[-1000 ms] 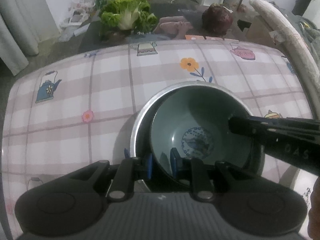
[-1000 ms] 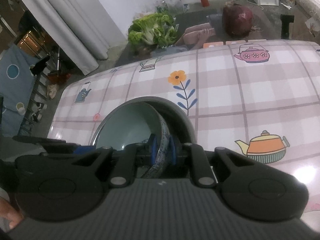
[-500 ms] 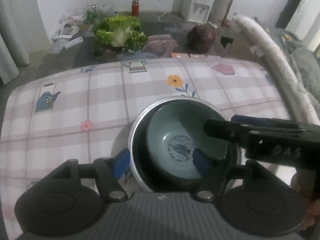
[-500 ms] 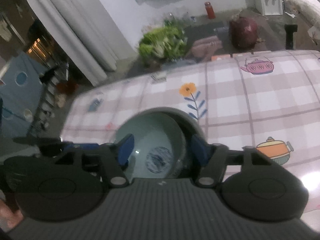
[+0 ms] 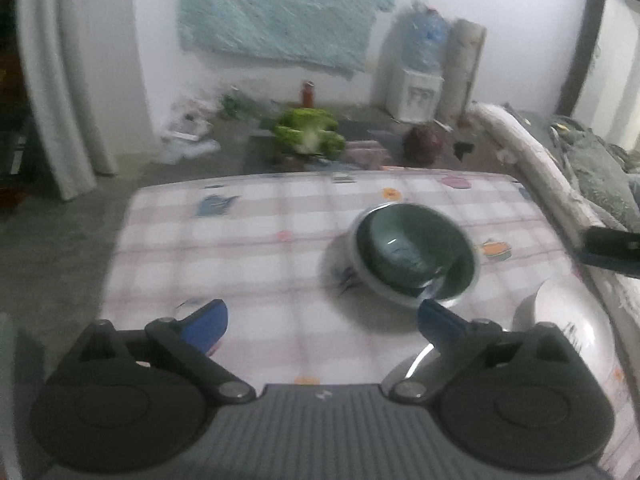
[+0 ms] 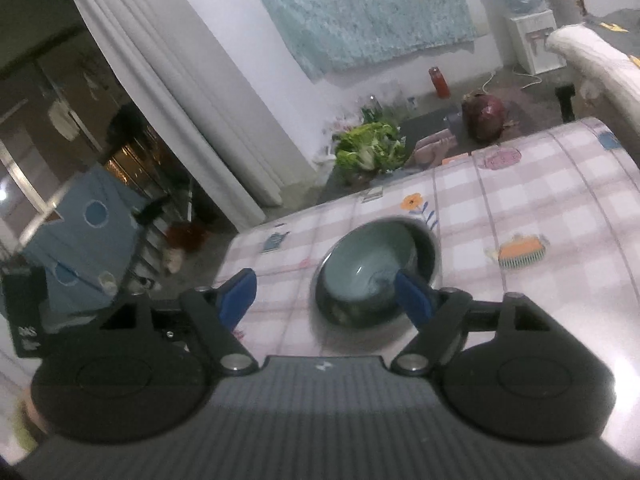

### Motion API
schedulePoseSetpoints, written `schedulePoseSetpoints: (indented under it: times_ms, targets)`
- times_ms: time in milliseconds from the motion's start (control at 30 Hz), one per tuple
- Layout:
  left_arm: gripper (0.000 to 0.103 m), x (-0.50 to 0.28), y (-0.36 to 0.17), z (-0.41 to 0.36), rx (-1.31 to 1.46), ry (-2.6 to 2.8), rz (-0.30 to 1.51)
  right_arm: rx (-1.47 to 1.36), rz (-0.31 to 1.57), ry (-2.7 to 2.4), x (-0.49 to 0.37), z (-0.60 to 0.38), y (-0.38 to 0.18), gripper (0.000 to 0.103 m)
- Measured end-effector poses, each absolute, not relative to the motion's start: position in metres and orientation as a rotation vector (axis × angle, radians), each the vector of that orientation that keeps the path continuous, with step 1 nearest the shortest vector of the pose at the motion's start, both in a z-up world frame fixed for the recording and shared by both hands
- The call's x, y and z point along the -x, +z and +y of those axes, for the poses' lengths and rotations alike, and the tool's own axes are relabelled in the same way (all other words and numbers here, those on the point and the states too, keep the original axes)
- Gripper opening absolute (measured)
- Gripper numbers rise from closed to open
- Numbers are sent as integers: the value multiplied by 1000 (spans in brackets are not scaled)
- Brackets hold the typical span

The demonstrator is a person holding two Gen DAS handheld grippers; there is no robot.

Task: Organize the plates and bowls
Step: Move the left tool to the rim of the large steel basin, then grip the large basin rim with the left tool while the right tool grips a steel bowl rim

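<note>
Both hand-held grippers, left and right, have backed away, fingers apart, leaving the green bowl seemingly nested in the steel bowl on the counter.

Glossy glazed ceramic bowl in shiny metal bowl; smooth, shiny plastic-looking tablecloth.

The checked tablecloth lay bare to the left of the nested bowls, leaving open passage there. On the right, the right gripper and a rolled bundle along the table edge narrowed access.
</note>
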State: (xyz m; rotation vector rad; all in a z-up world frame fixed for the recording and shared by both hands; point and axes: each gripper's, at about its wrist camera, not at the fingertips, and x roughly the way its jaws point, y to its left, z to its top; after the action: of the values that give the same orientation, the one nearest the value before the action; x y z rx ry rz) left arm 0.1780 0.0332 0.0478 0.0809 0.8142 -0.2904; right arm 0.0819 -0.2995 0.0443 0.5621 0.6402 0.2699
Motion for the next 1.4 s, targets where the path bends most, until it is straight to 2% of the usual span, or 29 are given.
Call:
schedulePoseSetpoints:
  times_ms: [267,633,733,800,933,1100,1133,1200,1267,1400]
  targets:
    - [103,-91,19,95,25,-181,828,-574,667,321,23,-254,29,78]
    - [100,-23,-40,130,38,-41,747,-493,834,395,72,-147,-24,77]
    - [90,-27,-56,137,76,-14,766,-492,858,350,72,-130,-40,76]
    - [76,-32,-64,140,91,-7,782,-513,874,324,67,-124,-51,74]
    - [63,-41,-74,141,86,-1,809,-536,895,290,58,-113,-66,63]
    - [32,-49,-80,142,84,-3,847,-551,904,253,40,-108,-75,49]
    - [30,-49,-80,142,85,-10,855,-549,905,249,35,-108,-77,46]
    - [20,-50,-80,139,77,-25,872,-547,910,246,26,-106,-81,40]
    - [20,-50,-80,136,61,-28,879,-535,917,249,22,-102,-84,30]
    - [20,-46,-76,132,47,-30,894,-519,913,268,19,-100,-84,15]
